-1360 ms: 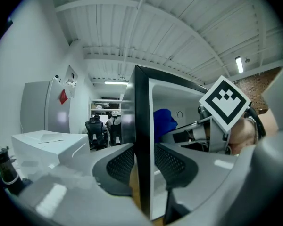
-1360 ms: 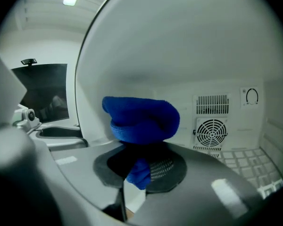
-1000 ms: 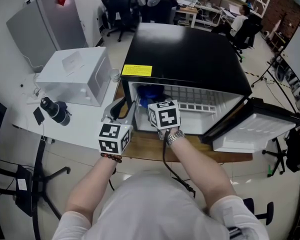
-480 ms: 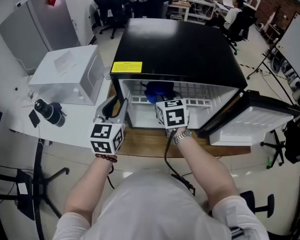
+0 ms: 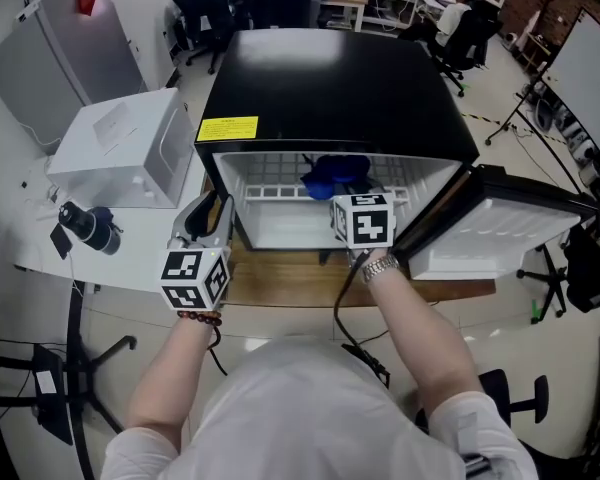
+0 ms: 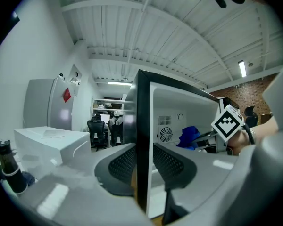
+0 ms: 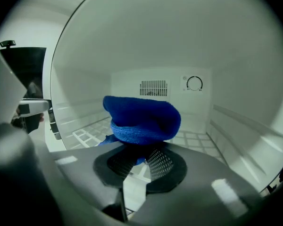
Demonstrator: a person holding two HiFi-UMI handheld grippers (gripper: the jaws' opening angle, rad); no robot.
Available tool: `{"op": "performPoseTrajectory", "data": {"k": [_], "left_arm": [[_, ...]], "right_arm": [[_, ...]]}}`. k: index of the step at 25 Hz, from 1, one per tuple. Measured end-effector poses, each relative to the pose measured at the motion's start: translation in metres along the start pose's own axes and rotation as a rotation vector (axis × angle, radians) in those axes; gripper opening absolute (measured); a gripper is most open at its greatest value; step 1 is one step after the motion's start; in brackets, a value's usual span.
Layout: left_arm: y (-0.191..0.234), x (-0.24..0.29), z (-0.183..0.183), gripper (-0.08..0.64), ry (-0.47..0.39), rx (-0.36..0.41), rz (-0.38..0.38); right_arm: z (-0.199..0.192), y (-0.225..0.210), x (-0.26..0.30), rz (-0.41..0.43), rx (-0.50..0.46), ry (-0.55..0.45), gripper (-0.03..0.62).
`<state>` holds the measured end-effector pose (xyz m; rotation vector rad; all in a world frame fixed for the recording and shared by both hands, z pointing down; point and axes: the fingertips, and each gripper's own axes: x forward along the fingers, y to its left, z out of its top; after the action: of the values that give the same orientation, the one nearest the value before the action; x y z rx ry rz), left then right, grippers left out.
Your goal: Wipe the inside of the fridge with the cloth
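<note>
A black mini fridge stands with its door swung out to the right, showing a white inside and a wire shelf. My right gripper reaches in over the shelf, shut on a bunched blue cloth. In the right gripper view the cloth bulges above the jaws of the right gripper, in front of the back wall. My left gripper clamps the fridge's left wall. Its jaws have just been closing, one pad on each side of that wall's front edge.
A white box-shaped appliance and a black bottle sit on the white table left of the fridge. The fridge rests on a wooden board. A grey cabinet stands far left. Office chairs and seated people are behind.
The right gripper has carried the blue cloth to the right across the fridge's shelf. The left gripper has stayed on the left wall.
</note>
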<state>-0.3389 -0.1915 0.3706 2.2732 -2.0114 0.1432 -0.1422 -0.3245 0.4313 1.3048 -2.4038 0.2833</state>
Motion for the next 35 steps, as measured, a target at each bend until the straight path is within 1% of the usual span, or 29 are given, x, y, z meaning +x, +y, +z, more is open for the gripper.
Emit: {"op": "performPoseTrajectory", "data": {"k": [3, 7, 11, 16, 20, 29, 31, 35], "left_arm": [[-0.011, -0.004, -0.003, 0.094, 0.007, 0.004, -0.001], [-0.01, -0.01, -0.012, 0.094, 0.022, -0.002, -0.004], [-0.026, -0.01, -0.016, 0.094, 0.03, 0.002, -0.024], [-0.064, -0.005, -0.019, 0.087, 0.037, 0.045, -0.104], [-0.092, 0.003, -0.014, 0.086, 0.029, 0.077, -0.163], [-0.128, 0.021, -0.005, 0.086, 0.019, 0.115, -0.261], [-0.137, 0.025, -0.002, 0.086, 0.014, 0.124, -0.291], [-0.158, 0.035, 0.006, 0.087, 0.003, 0.15, -0.381]], "right_arm": [[-0.004, -0.024, -0.009, -0.025, 0.012, 0.0, 0.057], [-0.009, -0.039, -0.014, -0.063, 0.032, 0.007, 0.057], [-0.015, -0.058, -0.022, -0.088, 0.059, 0.008, 0.057], [-0.019, -0.077, -0.032, -0.131, 0.078, 0.01, 0.057], [-0.024, -0.085, -0.037, -0.163, 0.083, 0.015, 0.057], [-0.025, -0.091, -0.048, -0.22, 0.087, -0.02, 0.057], [-0.022, -0.091, -0.053, -0.219, 0.096, -0.046, 0.057], [-0.015, -0.088, -0.063, -0.175, 0.085, -0.084, 0.057]]}}
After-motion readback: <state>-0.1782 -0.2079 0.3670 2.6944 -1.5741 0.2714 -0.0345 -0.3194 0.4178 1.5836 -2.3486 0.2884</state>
